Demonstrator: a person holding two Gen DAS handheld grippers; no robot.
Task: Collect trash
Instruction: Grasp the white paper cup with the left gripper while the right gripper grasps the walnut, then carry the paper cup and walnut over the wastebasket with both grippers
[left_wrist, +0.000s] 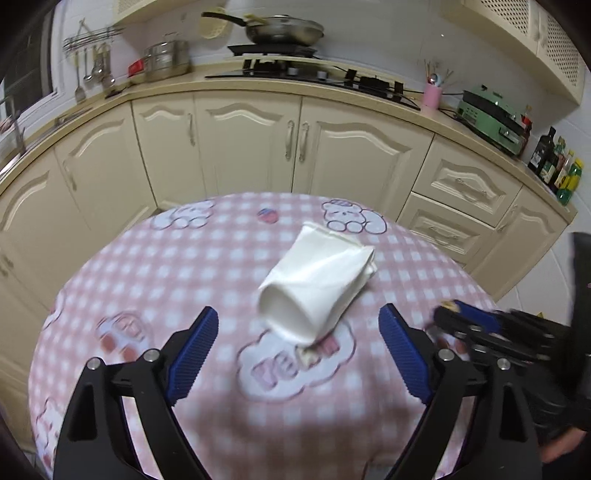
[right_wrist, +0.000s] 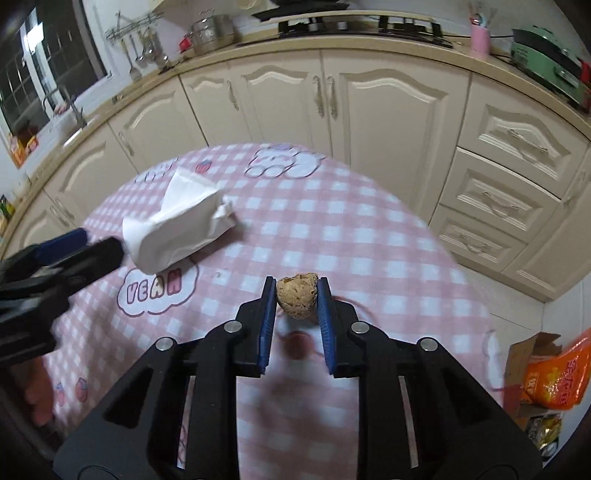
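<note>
L gripper (left_wrist: 297, 345) sits low over the pink-check table (left_wrist: 147, 266), jaws spread wide w/ nothing between the blue pads; nothing held. Just ahead of its tips, roughly centred btw them, lies a crumpled white tissue (left_wrist: 317, 282), resting on the cloth above a cloud-shaped print w/ pink lettering, not touched by either pad. Further right in the L wrist view, the R gripper (left_wrist: 448, 308) comes in blurred from the edge, tips near the table, well right of the tissue. In the R wrist view the L gripper shows at far left, one blurred finger reaching to just beside the tissue's near-left end; contact can't be told. Tissue is left of centre there, near the "VEAN" cloud print (right_wrist: 157, 290). At centre, R gripper (right_wrist: 296, 295) has its jaws drawn in narrow, pads pressed on both sides of a small tan, rough-textured crumb-like lump (right_wrist: 297, 295), gripped at the tips just above the table. At far right, on the floor beside the table, a cardboard box (right_wrist: 532, 354) w/ an orange packet (right_wrist: 561, 376) in it.
</note>
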